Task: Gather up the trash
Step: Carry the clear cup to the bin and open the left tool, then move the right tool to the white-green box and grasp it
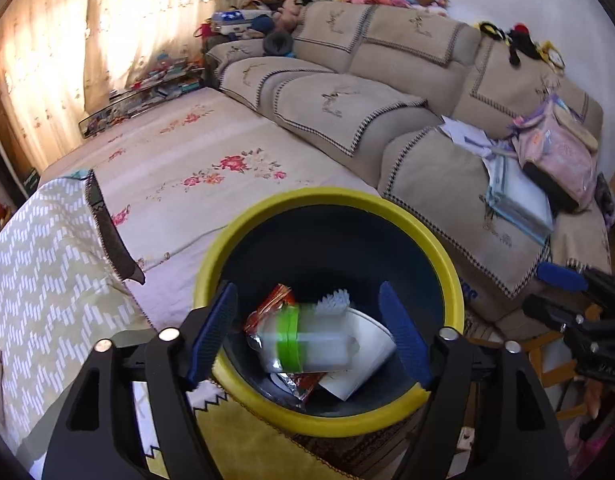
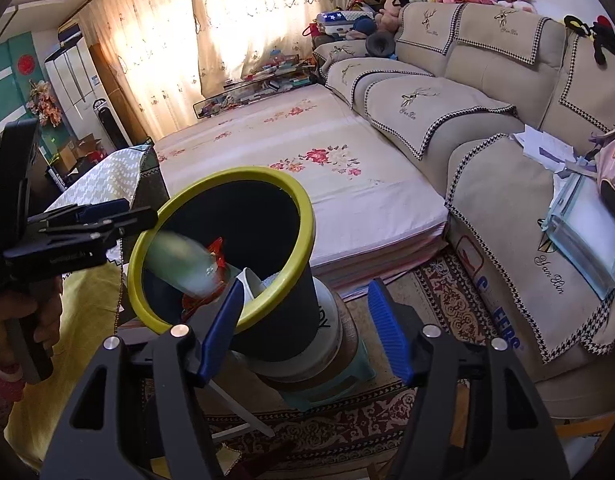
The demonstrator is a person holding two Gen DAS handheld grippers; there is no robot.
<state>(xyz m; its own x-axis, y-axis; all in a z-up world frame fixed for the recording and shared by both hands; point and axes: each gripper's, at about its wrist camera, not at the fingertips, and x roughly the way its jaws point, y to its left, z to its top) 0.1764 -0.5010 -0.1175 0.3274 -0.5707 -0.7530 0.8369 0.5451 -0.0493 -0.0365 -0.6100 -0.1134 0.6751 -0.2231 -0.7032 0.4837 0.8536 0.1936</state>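
Overhead, left hand-held gripper (image 1: 311, 332) jaws apart, nothing held; blurred plastic bottle (image 1: 307, 344) drops into yellow-rimmed bin (image 1: 447, 264). Right hand-held gripper (image 2: 307, 328) apart, empty. Best: stay centred over rim.

A blurred clear bottle (image 1: 307, 340) with green band, seemingly falling into the yellow-rimmed bin (image 1: 447, 264).

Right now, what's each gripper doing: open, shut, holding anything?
Left gripper: open above the yellow-rimmed bin, holding nothing; a blurred bottle is dropping in.
Right gripper: open, empty, beside the bin.
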